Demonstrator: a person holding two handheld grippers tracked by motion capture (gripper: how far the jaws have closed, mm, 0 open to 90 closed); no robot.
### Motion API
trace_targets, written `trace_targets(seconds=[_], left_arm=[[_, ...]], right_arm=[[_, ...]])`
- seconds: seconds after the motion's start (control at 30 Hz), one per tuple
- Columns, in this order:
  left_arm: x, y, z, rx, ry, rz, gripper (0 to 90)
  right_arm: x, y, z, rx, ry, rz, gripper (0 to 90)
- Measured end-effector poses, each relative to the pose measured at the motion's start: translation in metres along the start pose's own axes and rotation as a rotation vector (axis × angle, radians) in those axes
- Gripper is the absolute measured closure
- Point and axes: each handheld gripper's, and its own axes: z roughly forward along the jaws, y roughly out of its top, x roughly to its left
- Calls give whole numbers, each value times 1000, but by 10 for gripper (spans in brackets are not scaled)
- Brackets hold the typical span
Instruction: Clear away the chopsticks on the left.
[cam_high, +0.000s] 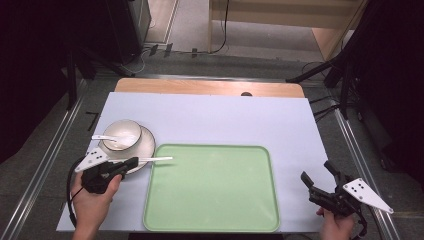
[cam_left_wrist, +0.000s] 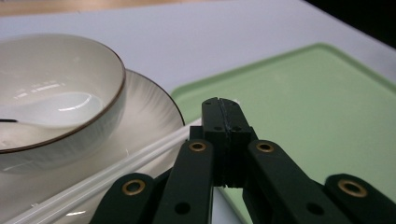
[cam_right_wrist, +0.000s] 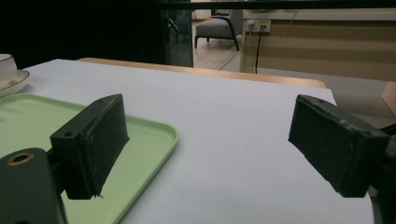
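High view: green tray (cam_high: 212, 192) centre; bowl (cam_high: 121, 134) on plate (cam_high: 145, 145) just left of it, white spoon (cam_high: 102, 137) inside, chopsticks (cam_high: 155, 159) crossing onto the tray rim.

Left gripper view: left gripper (cam_left_wrist: 223, 112) jaws pressed together beside the chopsticks (cam_left_wrist: 140, 156); whether they pinch them, cannot tell.

Right gripper view: right gripper (cam_right_wrist: 208, 140) spread wide, right of the tray (cam_right_wrist: 154, 135).

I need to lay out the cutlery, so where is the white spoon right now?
In the high view the white spoon lies in the bowl on the plate, at the table's left, just beyond the left gripper.
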Motion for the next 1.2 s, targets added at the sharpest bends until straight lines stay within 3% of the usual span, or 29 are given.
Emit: trace_targets(seconds=[0.03, 0.23, 0.33, 0.63, 1.2], left_arm=[[2, 1, 7, 37, 9, -7, 900], [13, 1, 29, 121, 39, -49, 900], [16, 0, 36, 144, 76, -53, 900], [22, 3, 48, 160, 102, -62, 900], [31, 10, 66, 99, 173, -115, 900]], right_arm=[[1, 0, 0, 3, -1, -3, 121], [2, 0, 1, 7, 0, -9, 121], [2, 0, 1, 8, -17, -23, 121], [1, 0, 1, 14, -15, -15, 121], [2, -2, 2, 23, -11, -17, 121]])
